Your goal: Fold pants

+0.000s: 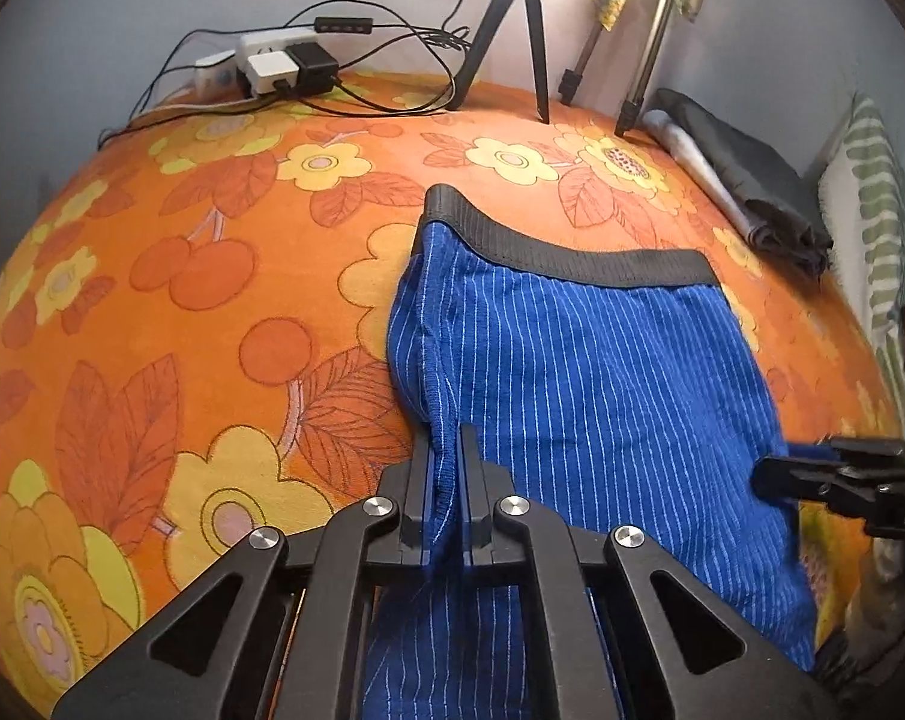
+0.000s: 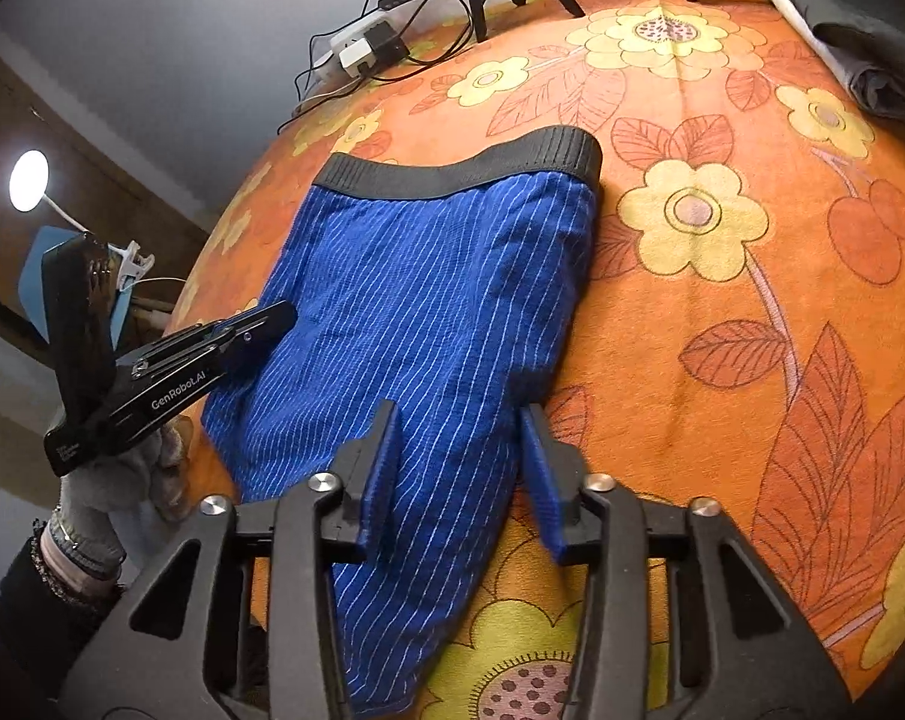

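- The pants [image 1: 572, 372] — blue with thin pale stripes and a black waistband [image 1: 572, 255] — lie flat on an orange flowered cover [image 1: 212, 276], waistband at the far end, leg hems towards the grippers;
- The left gripper [image 1: 443, 468] is closed tight on a bunched fold at the garment's left edge; cloth is pinched between its fingers;
- The right gripper [image 2: 461, 438] stands wide apart over the lower leg, its blue pads either side of the cloth, nothing held; whether a pad touches the fabric I cannot tell;
- The cloth looks a soft, light knit — limp, likely to sag and crease when lifted, not slippery; best taken at hem corners or at the stiffer waistband;
- The hems run out of view beneath both grippers; how many layers lie stacked is hard to make out.
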Motion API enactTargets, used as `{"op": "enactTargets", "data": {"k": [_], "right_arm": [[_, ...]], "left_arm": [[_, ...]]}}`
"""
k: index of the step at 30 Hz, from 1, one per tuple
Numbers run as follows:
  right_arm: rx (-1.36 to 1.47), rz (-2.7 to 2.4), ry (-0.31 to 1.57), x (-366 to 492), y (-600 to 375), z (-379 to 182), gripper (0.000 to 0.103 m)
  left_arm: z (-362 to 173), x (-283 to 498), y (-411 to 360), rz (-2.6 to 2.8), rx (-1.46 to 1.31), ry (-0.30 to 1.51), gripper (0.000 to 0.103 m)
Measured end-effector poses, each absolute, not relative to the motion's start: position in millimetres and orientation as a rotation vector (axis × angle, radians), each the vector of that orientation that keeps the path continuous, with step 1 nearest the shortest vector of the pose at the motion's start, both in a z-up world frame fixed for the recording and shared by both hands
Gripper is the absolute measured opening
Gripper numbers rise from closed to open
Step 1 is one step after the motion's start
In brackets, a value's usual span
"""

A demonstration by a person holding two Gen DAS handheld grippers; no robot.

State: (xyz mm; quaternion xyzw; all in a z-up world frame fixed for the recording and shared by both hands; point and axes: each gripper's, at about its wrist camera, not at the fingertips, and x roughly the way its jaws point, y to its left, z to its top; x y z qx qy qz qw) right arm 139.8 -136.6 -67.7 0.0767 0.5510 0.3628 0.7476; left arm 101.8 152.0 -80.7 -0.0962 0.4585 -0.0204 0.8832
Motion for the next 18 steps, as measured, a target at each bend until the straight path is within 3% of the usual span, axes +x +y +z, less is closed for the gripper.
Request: {"op": "enactTargets", "data": {"k": [5,18], "right_arm": [[0.25,0.821,1.232,146,-146,-75,0.011],[0.353,0.868,1.175,147,-155,-61,0.009]], "left_arm": [[-81,103,158,-0.055,-0.272,0.964,0.004],[-62,98,167,-0.113,-0.414,0.914,0.003]]}}
